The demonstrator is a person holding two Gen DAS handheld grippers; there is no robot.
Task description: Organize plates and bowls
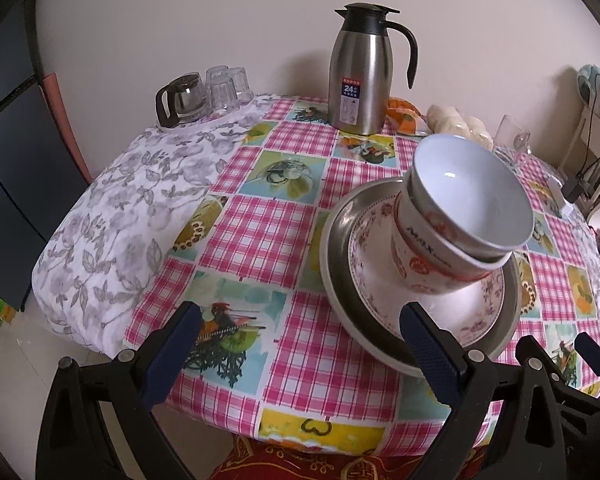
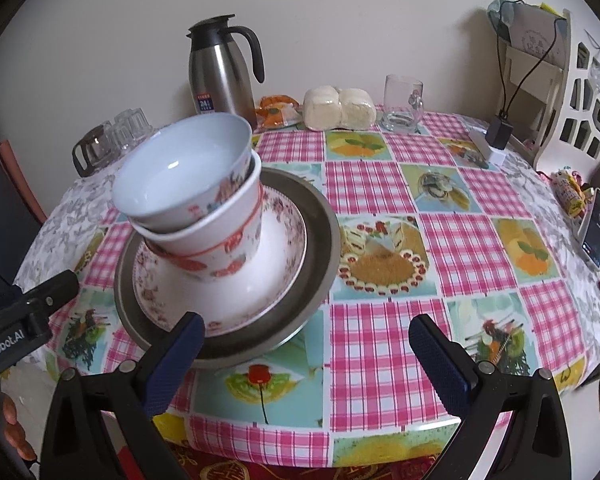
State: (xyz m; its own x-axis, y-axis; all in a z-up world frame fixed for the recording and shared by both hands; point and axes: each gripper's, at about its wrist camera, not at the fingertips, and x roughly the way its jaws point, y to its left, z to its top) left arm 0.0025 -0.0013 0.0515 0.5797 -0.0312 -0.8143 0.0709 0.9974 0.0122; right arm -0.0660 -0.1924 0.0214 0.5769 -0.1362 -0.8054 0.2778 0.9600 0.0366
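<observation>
The stack sits near the front edge of the bench, w/ a bright checked cloth under it. At the bottom is a wide metal plate, grey and shiny. On it lies a flowery plate, white w/ pink blooms round the rim. On top stand two bowls, one inside the other: a red-patterned bowl below, and a white bowl in it. The top one sits tilted, not flat, so it may wobble.

The bowls and flowery plate look like china: hard, smooth, slippery, and I think they'd break if dropped. Prob. a bit heavy all together. The metal plate won't crack but could slide on the cloth.

Best place to grab, I'd say: a bowl's thin rim, or the metal plate's edge for the whole pile.

Left gripper is wide apart, holding nothing, one finger over the stack's near edge. Right gripper is wide apart too, empty.
</observation>
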